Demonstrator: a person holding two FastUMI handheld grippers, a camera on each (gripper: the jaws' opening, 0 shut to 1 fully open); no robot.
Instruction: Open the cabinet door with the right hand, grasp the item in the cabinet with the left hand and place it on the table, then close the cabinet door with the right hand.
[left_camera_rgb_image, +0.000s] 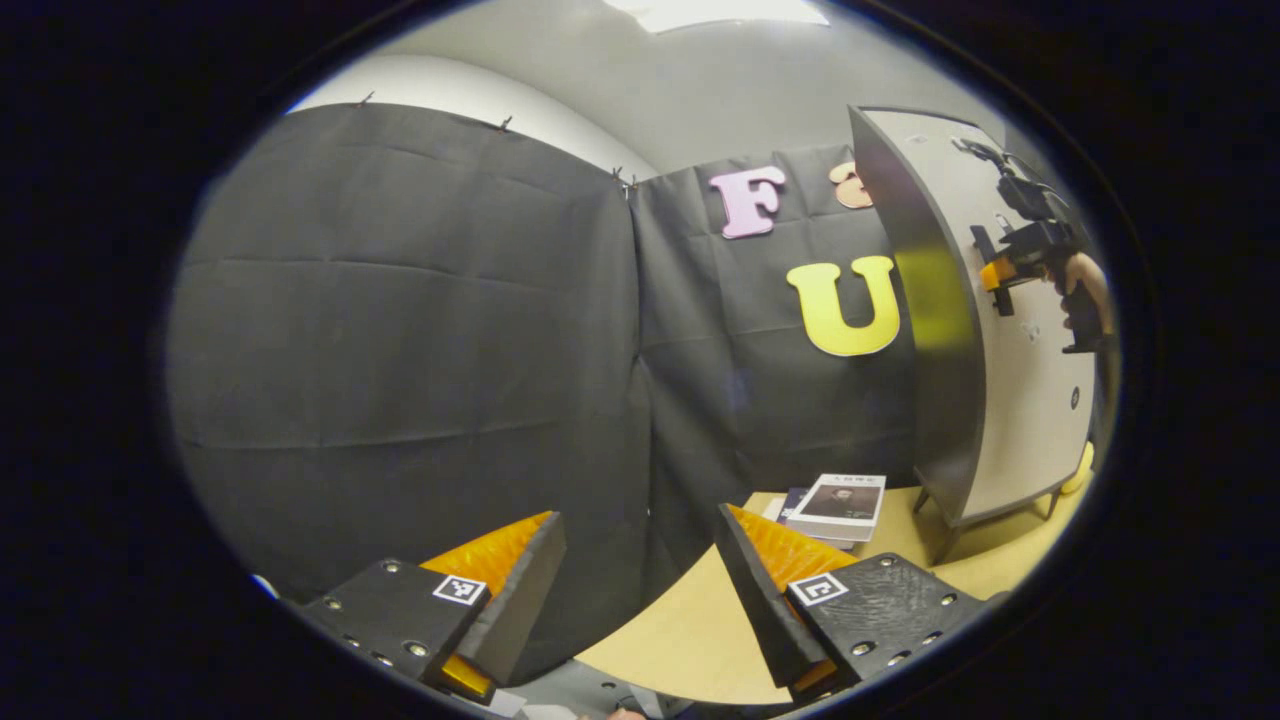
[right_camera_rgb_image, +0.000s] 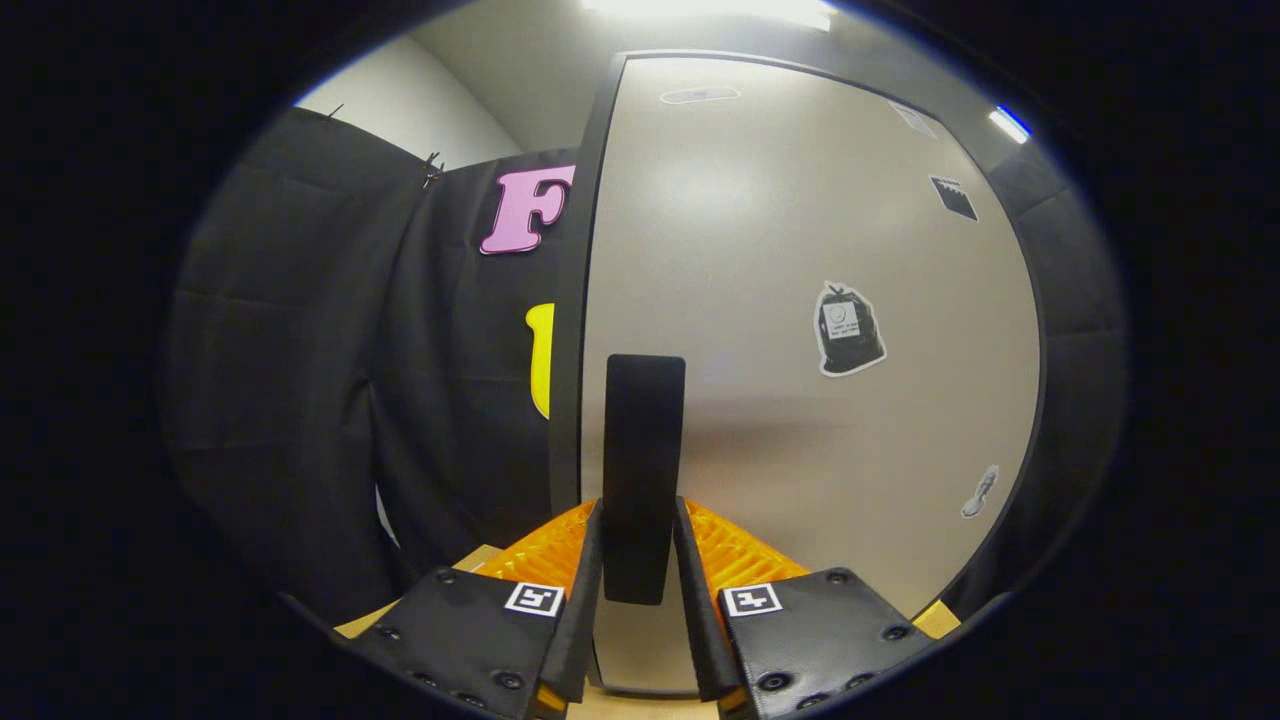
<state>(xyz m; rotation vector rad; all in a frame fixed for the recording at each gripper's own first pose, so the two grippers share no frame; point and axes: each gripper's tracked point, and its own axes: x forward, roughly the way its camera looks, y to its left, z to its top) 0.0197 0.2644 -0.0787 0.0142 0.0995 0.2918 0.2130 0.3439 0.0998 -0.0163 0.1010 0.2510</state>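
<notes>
Here the right gripper (right_camera_rgb_image: 640, 560) has its jaws narrowed onto the dark upright handle (right_camera_rgb_image: 643, 470) of the cabinet door (right_camera_rgb_image: 800, 300), one finger pressing on either side of it, which fits the door step of the task: a pinch on the handle gives the hold needed to swing the panel. In the left gripper view the same door (left_camera_rgb_image: 1020, 330) stands far ahead and to the right of the left jaws, with the right gripper (left_camera_rgb_image: 1000, 275) and the hand (left_camera_rgb_image: 1085, 285) holding it at the handle's height. The left gripper (left_camera_rgb_image: 640, 580) hangs with its jaws wide and nothing between them, probably held back until the cabinet's inside can be reached. Books (left_camera_rgb_image: 835, 505) lie on the worktop (left_camera_rgb_image: 690, 620) ahead and right of those jaws, near the cabinet's feet. The item to be fetched is hidden; I judge it lies behind the door, beyond the right jaws and well apart from the left ones.
</notes>
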